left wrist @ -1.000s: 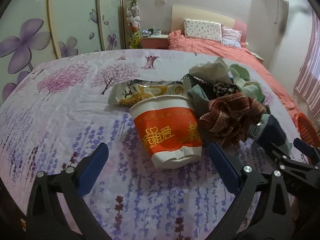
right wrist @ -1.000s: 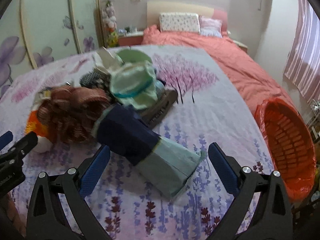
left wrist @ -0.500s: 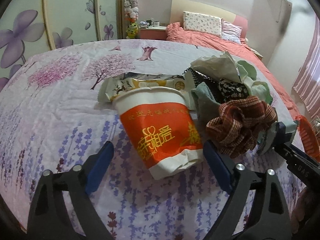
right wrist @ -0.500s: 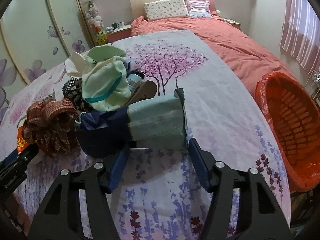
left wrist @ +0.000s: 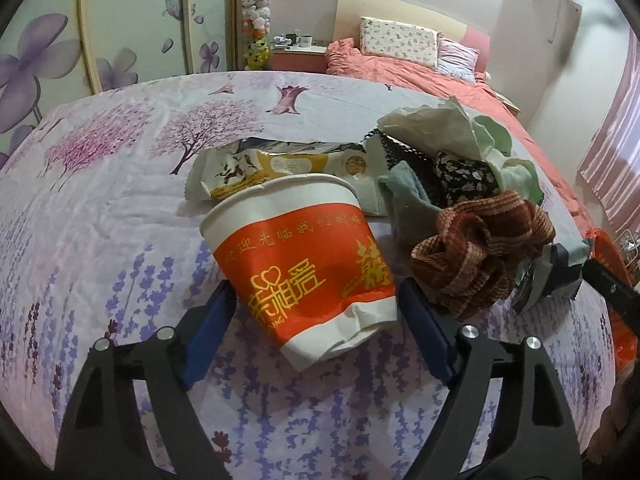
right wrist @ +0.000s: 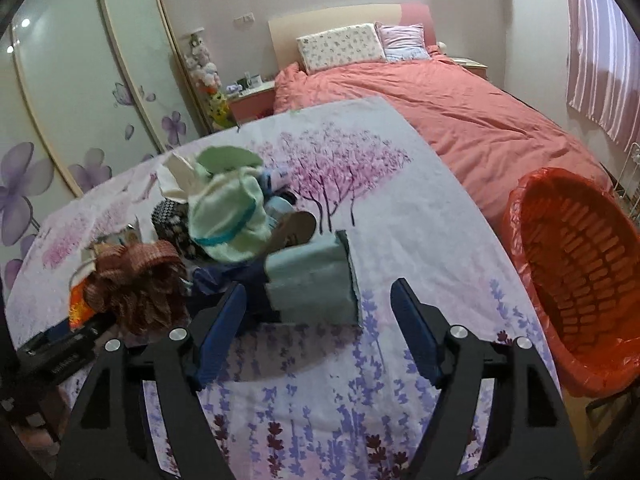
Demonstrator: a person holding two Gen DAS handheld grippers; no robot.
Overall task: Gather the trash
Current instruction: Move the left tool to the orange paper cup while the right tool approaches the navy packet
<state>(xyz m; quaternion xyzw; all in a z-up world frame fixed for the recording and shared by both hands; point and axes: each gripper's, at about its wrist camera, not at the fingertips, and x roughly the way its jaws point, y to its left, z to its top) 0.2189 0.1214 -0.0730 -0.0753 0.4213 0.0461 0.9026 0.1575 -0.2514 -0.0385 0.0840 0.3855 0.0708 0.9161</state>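
- Since a moment ago, your left hand-held gripper [left wrist: 316, 316] has been closing in around the orange-and-white paper cup [left wrist: 304, 264], and its jaws have just been narrowing; the cup is now lying on its side between the blue pads [left wrist: 210, 328], which are sitting right at its crumpled base, though you cannot tell whether they are pressing yet.
- Your right hand-held gripper [right wrist: 318, 320] has just been widening its jaws again; they are standing spread, with the pale green folded packet [right wrist: 312, 280] lying just ahead of the left pad and not pinched.
- Just beyond the cup a yellow snack wrapper [left wrist: 280, 170] is lying flat on the tabletop [left wrist: 100, 200].
- To the right of your left hand-held gripper a reddish woven cloth [left wrist: 480, 256] is bunching against the heap.
- Off to the right of your right hand-held gripper the orange basket [right wrist: 576, 276] is waiting beside the tabletop.
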